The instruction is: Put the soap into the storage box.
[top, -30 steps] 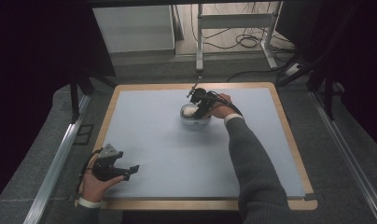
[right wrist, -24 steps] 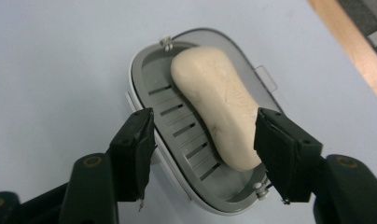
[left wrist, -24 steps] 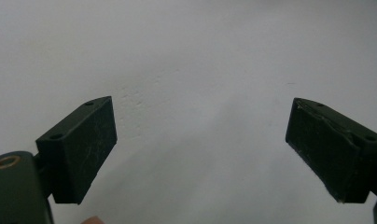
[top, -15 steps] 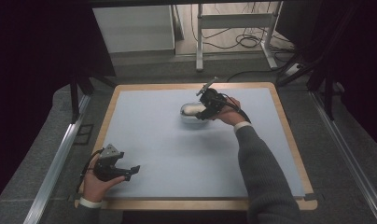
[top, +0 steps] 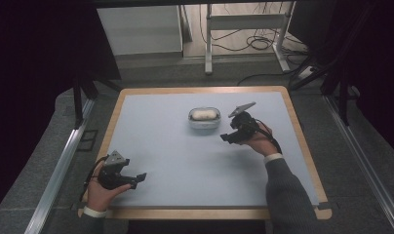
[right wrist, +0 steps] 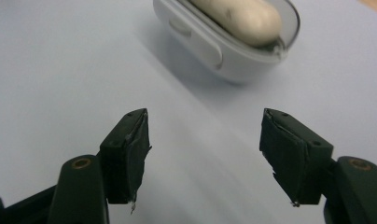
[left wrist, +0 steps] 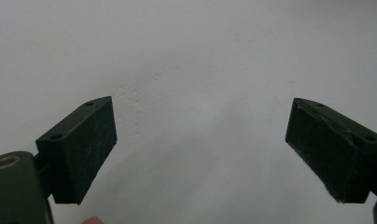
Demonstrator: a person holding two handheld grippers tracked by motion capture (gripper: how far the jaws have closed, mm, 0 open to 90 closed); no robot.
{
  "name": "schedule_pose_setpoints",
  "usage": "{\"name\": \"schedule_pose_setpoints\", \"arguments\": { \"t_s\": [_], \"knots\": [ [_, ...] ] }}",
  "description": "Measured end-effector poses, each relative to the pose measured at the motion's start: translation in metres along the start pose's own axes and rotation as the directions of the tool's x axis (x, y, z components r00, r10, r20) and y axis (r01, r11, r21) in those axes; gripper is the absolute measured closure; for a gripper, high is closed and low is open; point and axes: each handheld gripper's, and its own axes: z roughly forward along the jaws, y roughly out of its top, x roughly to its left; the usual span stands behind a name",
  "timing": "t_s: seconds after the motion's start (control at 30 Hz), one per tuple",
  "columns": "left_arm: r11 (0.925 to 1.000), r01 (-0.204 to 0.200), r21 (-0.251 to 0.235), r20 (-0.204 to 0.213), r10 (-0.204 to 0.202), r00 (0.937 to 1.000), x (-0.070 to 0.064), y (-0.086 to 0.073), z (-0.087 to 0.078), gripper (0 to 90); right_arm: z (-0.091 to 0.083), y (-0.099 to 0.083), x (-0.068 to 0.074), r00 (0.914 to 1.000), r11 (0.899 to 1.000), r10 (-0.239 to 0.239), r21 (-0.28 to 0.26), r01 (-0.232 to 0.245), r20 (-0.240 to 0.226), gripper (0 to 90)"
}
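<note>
Both hand-held grippers (left (top: 139,178), right (top: 225,137)) gape empty; white dish (top: 204,118) bears no legible writing.

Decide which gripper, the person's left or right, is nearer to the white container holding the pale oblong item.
Right. The right gripper sits just beside the white container, jaws open, not touching it. The left gripper rests far off near the table's front left corner.

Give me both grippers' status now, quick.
Left gripper: open, holding nothing, over bare table.
Right gripper: open, empty, just short of the white dish.
</note>
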Motion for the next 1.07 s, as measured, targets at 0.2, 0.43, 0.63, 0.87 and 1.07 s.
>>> {"name": "schedule_pose_setpoints", "arguments": {
  "t_s": [0.2, 0.43, 0.63, 0.87, 1.07],
  "knots": [
    [1.0, -0.003, 0.001, -0.002, 0.003, 1.0, 0.0, 0.0, 0.0, 9.3, -0.015, -0.036, 0.006, 0.9987, 0.997, 0.051, -0.051, -0.05, 0.007, 32.5],
    [0.9999, -0.013, -0.002, -0.007, 0.013, 0.9999, -0.004, 0.002, -0.002, 9.2, -0.025, -0.067, 0.014, 0.9943, 0.992, 0.104, -0.077, -0.102, 0.025, 32.4],
    [0.9998, -0.021, 0.001, -0.003, 0.021, 0.9998, -0.005, 0.002, -0.001, 9.2, -0.027, -0.095, 0.017, 0.9877, 0.981, 0.156, -0.119, -0.154, 0.007, 31.8],
    [0.9996, -0.026, -0.008, -0.004, 0.026, 0.9997, -0.007, 0.004, -0.003, 9.2, -0.033, -0.102, 0.015, 0.9853, 0.979, 0.168, -0.125, -0.163, 0.032, 31.5],
    [0.9995, -0.03, -0.005, -0.002, 0.03, 0.9996, -0.007, 0.004, -0.003, 9.2, -0.031, -0.1, 0.018, 0.9863, 0.982, 0.152, -0.123, -0.144, 0.063, 26.4]
  ]
}}
